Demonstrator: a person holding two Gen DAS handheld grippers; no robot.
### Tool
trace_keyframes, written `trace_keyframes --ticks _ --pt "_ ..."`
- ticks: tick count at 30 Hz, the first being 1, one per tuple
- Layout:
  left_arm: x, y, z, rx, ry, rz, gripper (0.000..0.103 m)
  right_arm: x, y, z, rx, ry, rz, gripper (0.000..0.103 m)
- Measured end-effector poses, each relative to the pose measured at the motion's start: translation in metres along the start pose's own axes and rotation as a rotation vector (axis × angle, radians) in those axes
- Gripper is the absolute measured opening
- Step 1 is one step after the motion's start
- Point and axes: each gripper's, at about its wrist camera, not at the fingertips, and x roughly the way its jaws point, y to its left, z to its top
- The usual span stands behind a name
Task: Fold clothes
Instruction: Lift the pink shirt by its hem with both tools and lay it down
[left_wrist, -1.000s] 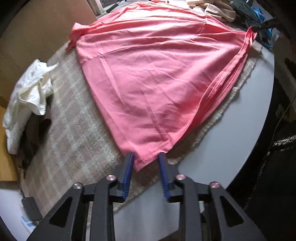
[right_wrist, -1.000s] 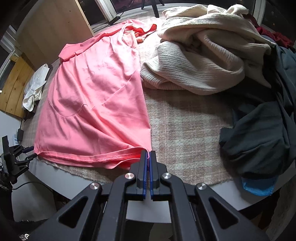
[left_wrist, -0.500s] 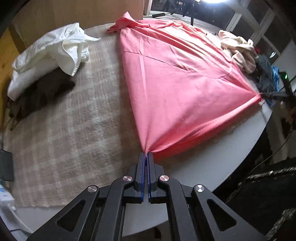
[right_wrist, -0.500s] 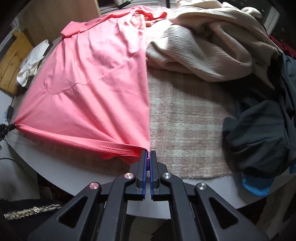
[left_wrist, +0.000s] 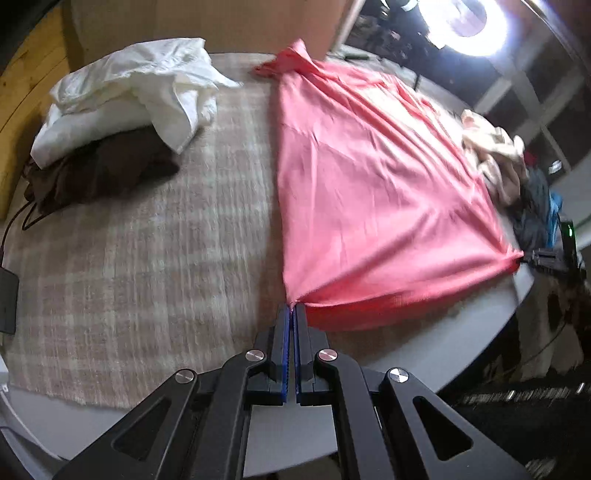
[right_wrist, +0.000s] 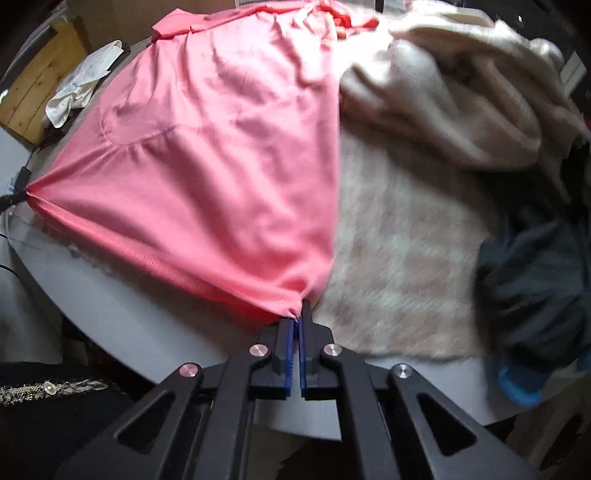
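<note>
Two claws, left claw and right claw, each pinching a hem corner of pink shirt, stretched taut for folding.

Plaid mat over grey round table — wooden panel behind, black cable at left.

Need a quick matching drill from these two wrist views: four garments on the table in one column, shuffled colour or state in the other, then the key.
Things:
1. shirt
2. white garment
3. knit sweater
4. brown garment

States:
A. crumpled, lying on top of a darker item
B. pink, hem pulled taut between the left gripper and right gripper
C. dark, mostly under a pale heap
D. cream, bunched beside the pink fabric

Pairs: 1-B, 2-A, 3-D, 4-C
</note>
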Motion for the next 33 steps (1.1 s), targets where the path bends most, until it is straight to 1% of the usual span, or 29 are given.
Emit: trace_keyframes --ticks 2,4,6,7,9,11,12,14,16,17,20,22,24,26,28,30,33 --pt "-0.013 -0.001 0.045 0.023 -0.067 0.015 0.001 -0.028 -0.012 0.041 -0.032 -0.063 -0.07 0.002" --pt "-0.046 -0.012 0.111 0.08 -0.174 0.039 0.001 -0.064 -0.021 0.09 -0.062 -0.15 -0.131 0.002" --pt "-0.088 -0.029 0.176 0.146 -0.286 0.083 0.001 -0.129 -0.023 0.144 -0.084 -0.286 -0.232 0.001" --pt "-0.115 -0.039 0.199 0.168 -0.345 0.097 0.001 -0.163 -0.024 0.171 -0.095 -0.356 -0.284 0.001" --pt "-0.174 -0.059 0.238 0.204 -0.463 0.121 0.001 -0.231 -0.025 0.225 -0.117 -0.496 -0.39 0.001" --pt "-0.236 -0.079 0.255 0.242 -0.573 0.154 0.001 -0.299 -0.019 0.243 -0.14 -0.619 -0.457 0.001" --pt "-0.262 -0.087 0.255 0.256 -0.615 0.166 0.001 -0.33 -0.021 0.244 -0.141 -0.67 -0.464 0.001" --pt "-0.297 -0.1 0.241 0.297 -0.665 0.183 0.001 -0.365 -0.02 0.237 -0.146 -0.719 -0.477 0.001" --pt "-0.311 -0.108 0.219 0.323 -0.675 0.202 0.001 -0.382 -0.018 0.222 -0.163 -0.742 -0.493 0.002" --pt "-0.311 -0.11 0.207 0.333 -0.669 0.208 0.001 -0.385 -0.018 0.213 -0.172 -0.747 -0.491 0.002" --pt "-0.293 -0.111 0.166 0.357 -0.603 0.227 0.001 -0.36 -0.014 0.178 -0.205 -0.719 -0.48 0.002" --pt "-0.265 -0.11 0.136 0.367 -0.544 0.246 0.001 -0.334 -0.009 0.15 -0.232 -0.684 -0.462 0.002" --pt "-0.237 -0.105 0.102 0.357 -0.487 0.239 0.001 -0.304 0.005 0.104 -0.247 -0.637 -0.429 0.002" --pt "-0.208 -0.1 0.068 0.347 -0.43 0.232 0.001 -0.267 0.01 0.071 -0.238 -0.585 -0.384 0.002" --pt "-0.17 -0.091 0.025 0.316 -0.352 0.203 0.001 -0.228 0.01 0.034 -0.209 -0.523 -0.34 0.002" --pt "-0.135 -0.082 -0.01 0.274 -0.277 0.179 0.001 -0.189 0.009 -0.003 -0.165 -0.456 -0.286 0.002" --pt "-0.078 -0.062 -0.066 0.178 -0.157 0.133 0.001 -0.133 0.009 -0.054 -0.11 -0.347 -0.217 0.002"
